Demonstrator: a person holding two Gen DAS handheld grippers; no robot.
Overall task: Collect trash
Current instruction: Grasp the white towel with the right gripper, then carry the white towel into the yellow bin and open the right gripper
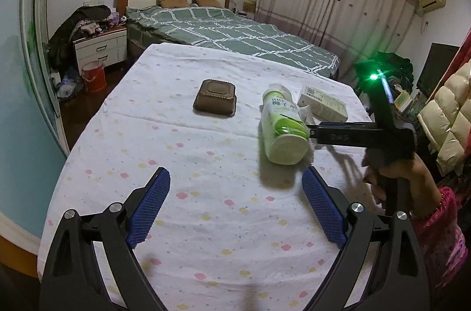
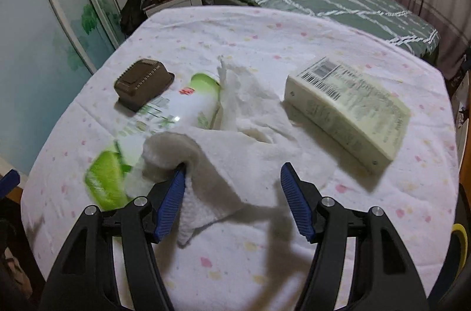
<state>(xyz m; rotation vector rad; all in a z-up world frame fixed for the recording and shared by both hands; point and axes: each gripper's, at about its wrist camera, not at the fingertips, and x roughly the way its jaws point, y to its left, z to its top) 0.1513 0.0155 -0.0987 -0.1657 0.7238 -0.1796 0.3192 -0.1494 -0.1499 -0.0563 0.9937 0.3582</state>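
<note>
A white and green plastic bottle (image 1: 281,128) lies on its side on the flowered tablecloth (image 1: 176,164); it also shows in the right wrist view (image 2: 164,116). A crumpled white paper towel (image 2: 244,134) lies beside it, partly draped over the left fingertip of my right gripper (image 2: 232,175), which is open around the towel. A cream carton (image 2: 347,108) lies to the right, and it also shows in the left wrist view (image 1: 322,103). A brown lidded box (image 1: 215,97) sits further back, and it also shows in the right wrist view (image 2: 142,83). My left gripper (image 1: 235,178) is open and empty above the cloth.
A bed with a green quilt (image 1: 235,31) stands behind the table. A nightstand (image 1: 100,47) piled with clothes and a red bucket (image 1: 94,75) are at the left. The person's arm (image 1: 426,193) and a jacket are at the right.
</note>
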